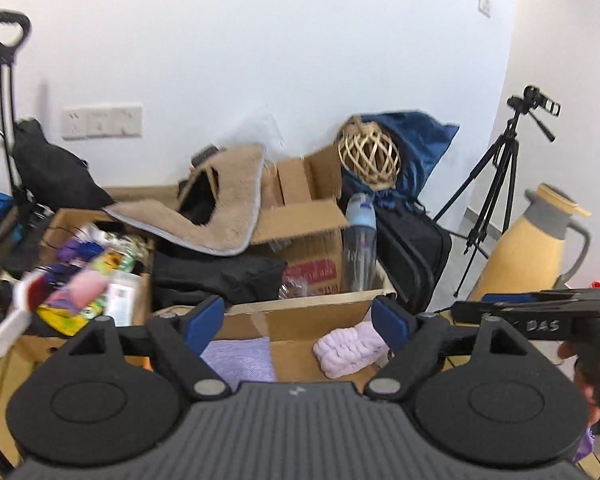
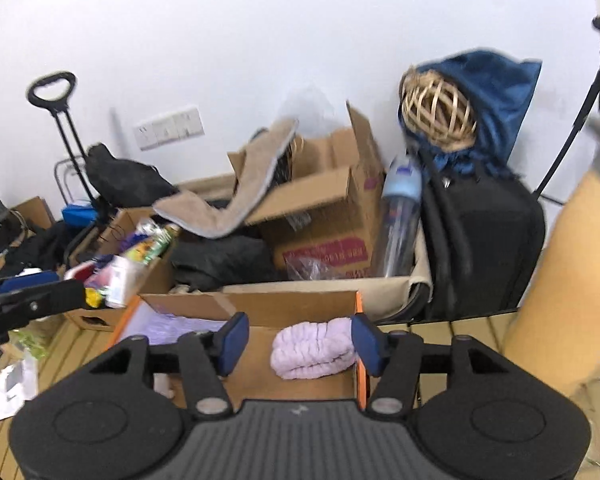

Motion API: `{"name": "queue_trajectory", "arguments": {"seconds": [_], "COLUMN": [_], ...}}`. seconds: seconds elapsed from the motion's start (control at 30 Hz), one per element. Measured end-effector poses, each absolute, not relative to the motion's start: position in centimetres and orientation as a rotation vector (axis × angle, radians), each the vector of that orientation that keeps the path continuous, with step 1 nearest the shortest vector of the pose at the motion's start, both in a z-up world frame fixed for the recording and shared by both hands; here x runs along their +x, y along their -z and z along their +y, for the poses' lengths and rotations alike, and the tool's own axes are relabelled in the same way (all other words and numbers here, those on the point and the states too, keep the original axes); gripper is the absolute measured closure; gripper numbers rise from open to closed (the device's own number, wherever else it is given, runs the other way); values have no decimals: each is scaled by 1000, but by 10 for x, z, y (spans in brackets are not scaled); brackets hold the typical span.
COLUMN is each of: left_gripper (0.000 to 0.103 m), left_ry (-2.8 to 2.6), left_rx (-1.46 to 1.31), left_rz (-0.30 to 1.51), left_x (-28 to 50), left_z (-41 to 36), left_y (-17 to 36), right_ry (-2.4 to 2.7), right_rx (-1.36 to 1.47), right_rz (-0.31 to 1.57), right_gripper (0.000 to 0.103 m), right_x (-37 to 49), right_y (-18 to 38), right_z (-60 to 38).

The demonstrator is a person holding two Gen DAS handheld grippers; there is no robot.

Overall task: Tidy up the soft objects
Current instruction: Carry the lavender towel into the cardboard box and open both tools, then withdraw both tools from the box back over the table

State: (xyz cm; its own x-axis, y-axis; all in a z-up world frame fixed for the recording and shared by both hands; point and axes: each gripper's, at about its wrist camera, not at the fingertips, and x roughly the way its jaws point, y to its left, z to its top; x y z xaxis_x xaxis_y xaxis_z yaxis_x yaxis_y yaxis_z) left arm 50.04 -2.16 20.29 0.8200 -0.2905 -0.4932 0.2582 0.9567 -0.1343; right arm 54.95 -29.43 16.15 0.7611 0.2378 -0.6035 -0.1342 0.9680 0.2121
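An open cardboard box [image 1: 312,312] with an orange edge lies just below both grippers. Inside it are a flat folded purple cloth [image 1: 240,356] on the left and a rolled lilac towel [image 1: 348,350] on the right. My left gripper [image 1: 298,320] hovers over the box, open, with nothing between its blue pads. In the right wrist view my right gripper [image 2: 300,340] is open above the lilac towel [image 2: 312,348], its pads clear of it. The purple cloth [image 2: 172,324] shows to its left. A beige fuzzy mat [image 1: 220,208] hangs over a farther box.
Behind stand more cardboard boxes [image 1: 308,236], a black garment [image 1: 220,276], a clear bottle [image 1: 360,240] and a box of mixed items [image 1: 84,276]. A black suitcase [image 1: 416,248], a blue bag with a wicker ball [image 1: 370,152], a tripod [image 1: 496,184] and a yellow jug [image 1: 528,248] fill the right.
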Motion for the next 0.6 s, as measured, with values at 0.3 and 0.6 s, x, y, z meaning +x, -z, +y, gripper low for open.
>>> {"name": "queue_trajectory", "arguments": {"seconds": [0.3, 0.6], "left_gripper": [4, 0], "left_ry": [291, 284], "left_rx": [-2, 42], "left_rz": [384, 168], "left_x": [332, 139], "left_z": [-2, 7], "left_y": [-184, -125], "right_ry": [-297, -303], "right_rx": [67, 24], "right_rz": [437, 227], "right_gripper": [31, 20], "right_x": [375, 183], "right_y": [-177, -123], "right_z": [-292, -274]}}
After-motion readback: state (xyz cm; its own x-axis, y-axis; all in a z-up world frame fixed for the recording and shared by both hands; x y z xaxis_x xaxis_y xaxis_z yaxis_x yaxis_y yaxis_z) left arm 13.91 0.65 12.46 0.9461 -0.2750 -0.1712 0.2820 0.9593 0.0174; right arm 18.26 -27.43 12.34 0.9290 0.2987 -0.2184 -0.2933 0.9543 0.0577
